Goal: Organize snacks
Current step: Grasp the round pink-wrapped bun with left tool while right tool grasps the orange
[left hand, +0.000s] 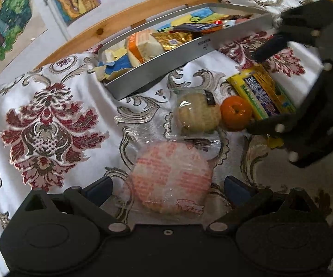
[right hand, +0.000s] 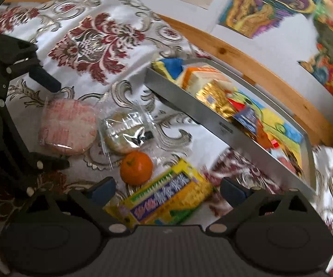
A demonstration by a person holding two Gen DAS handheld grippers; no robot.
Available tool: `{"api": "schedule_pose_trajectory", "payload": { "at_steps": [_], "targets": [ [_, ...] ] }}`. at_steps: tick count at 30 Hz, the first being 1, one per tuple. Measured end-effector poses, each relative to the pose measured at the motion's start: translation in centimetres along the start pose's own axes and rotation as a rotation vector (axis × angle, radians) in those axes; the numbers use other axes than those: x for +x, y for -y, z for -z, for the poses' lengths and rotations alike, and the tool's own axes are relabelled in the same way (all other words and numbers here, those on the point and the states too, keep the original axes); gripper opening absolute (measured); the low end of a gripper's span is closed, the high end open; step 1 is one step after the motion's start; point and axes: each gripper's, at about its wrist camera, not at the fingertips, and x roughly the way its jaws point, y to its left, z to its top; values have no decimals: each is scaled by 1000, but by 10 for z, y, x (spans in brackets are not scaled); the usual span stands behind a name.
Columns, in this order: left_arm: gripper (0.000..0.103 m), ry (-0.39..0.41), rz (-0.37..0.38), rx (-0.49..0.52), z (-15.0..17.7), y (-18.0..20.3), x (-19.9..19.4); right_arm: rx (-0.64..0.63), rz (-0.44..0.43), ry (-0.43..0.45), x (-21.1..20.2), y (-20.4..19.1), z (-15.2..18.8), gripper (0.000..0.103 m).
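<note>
Left wrist view: the left gripper is seen with its jaws spread on either side of a pink round snack in clear wrap, low in the centre of the frame; whether the pads touch it cannot be told. Just above it lie a pale round pastry in clear wrap and a mandarin, touching each other.

In the right wrist view the right gripper is likewise spread wide, with a yellow snack packet lying between its fingers at the bottom centre; no pinch is shown. The step in hand is judged to be two pickups made ready at once, one per hand. Next, each pair of jaws would need to be closed on its item, which would then be lifted over the tray wall.

A grey metal tray is set on the patterned cloth, in the upper middle of the left view. It is already well filled with an orange-and-cream pack, a gold foil packet and further wrapped snacks, on a bright yellow-and-blue lining.
</note>
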Motion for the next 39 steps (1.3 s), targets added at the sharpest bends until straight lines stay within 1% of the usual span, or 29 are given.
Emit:
{"api": "schedule_pose_trajectory", "payload": {
  "at_steps": [2, 3, 5, 6, 10, 12, 13, 15, 17, 18, 19, 22, 25, 33, 39],
  "targets": [
    [102, 2, 10, 12, 0, 0, 0, -26, -29, 0, 7, -1, -3, 90],
    [100, 2, 16, 14, 0, 0, 0, -36, -41, 2, 10, -2, -4, 89],
    [99, 2, 27, 11, 0, 0, 1, -44, -58, 5, 15, -2, -7, 82],
    [98, 3, 30, 8, 0, -1, 1, -44, -70, 6, 17, -2, -9, 81],
    [94, 5, 35, 11, 0, -1, 3, -22, -94, 5, 20, -3, -10, 72],
    [88, 4, 45, 13, -1, -1, 4, -16, -91, 10, 19, -4, -9, 68],
    [87, 5, 47, 14, -1, -1, 4, -14, -90, 12, 19, -5, -9, 66],
    [81, 5, 52, 17, -2, -2, 5, -10, -91, 17, 19, -7, -8, 62],
    [77, 4, 56, 17, -2, -2, 5, -9, -101, 22, 18, -8, -8, 50],
    [77, 3, 59, 13, -2, -3, 5, -10, -112, 23, 17, -8, -8, 46],
    [77, 4, 61, 10, -2, -3, 5, -14, -124, 27, 17, -9, -8, 40],
    [77, 6, 64, -3, -2, -4, 5, -16, -129, 22, 17, -12, -7, 39],
    [76, -1, 72, -30, -2, -4, 4, 9, -131, 20, 16, -11, -6, 38],
    [76, -54, 137, -179, 0, -4, -8, 68, -121, 25, -6, -7, -1, 37],
    [76, -77, 149, -260, 3, 3, -20, 138, -113, 14, -28, 0, 10, 37]
  ]
}}
